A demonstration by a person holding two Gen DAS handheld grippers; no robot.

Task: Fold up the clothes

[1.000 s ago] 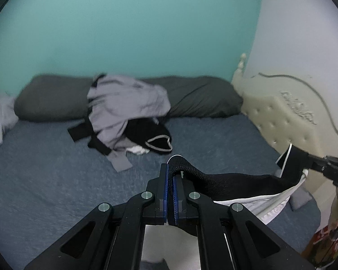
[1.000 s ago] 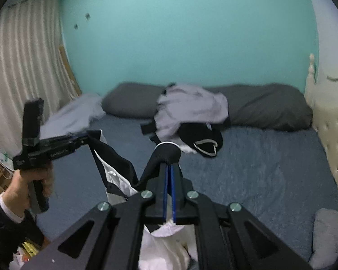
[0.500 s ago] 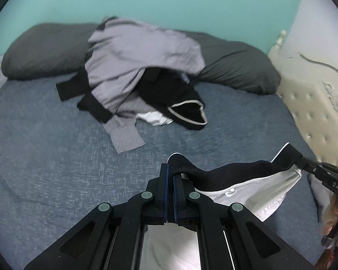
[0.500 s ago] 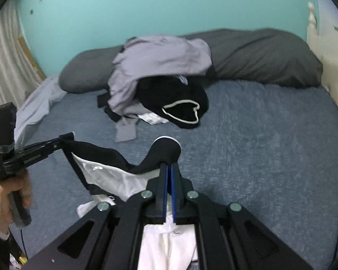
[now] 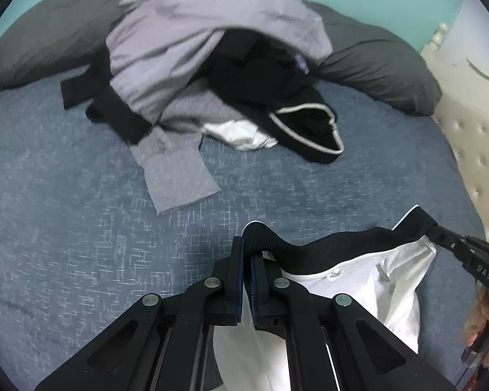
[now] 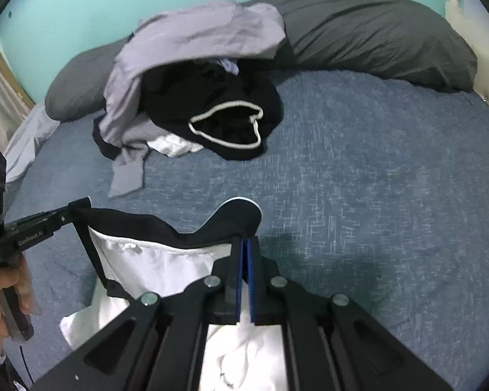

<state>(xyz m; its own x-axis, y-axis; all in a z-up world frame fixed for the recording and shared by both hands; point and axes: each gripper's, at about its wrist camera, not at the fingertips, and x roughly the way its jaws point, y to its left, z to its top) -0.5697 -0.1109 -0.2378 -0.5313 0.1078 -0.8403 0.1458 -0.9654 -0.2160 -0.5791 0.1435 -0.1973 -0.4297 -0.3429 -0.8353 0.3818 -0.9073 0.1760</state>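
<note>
I hold a white garment with a black waistband stretched between both grippers above the blue bed cover. My left gripper is shut on one end of the band. My right gripper is shut on the other end; it also shows at the right of the left wrist view. The white cloth hangs below the band. In the right wrist view the left gripper pinches the band's left corner.
A heap of clothes lies further up the bed: a grey shirt, a black garment with white trim and a white piece. Dark grey pillows lie along the teal wall. A tufted cream headboard is at right.
Both grippers have moved forward and down over the bed with the garment still stretched between them. The clothes heap now looks nearer and the wall has nearly left view.
</note>
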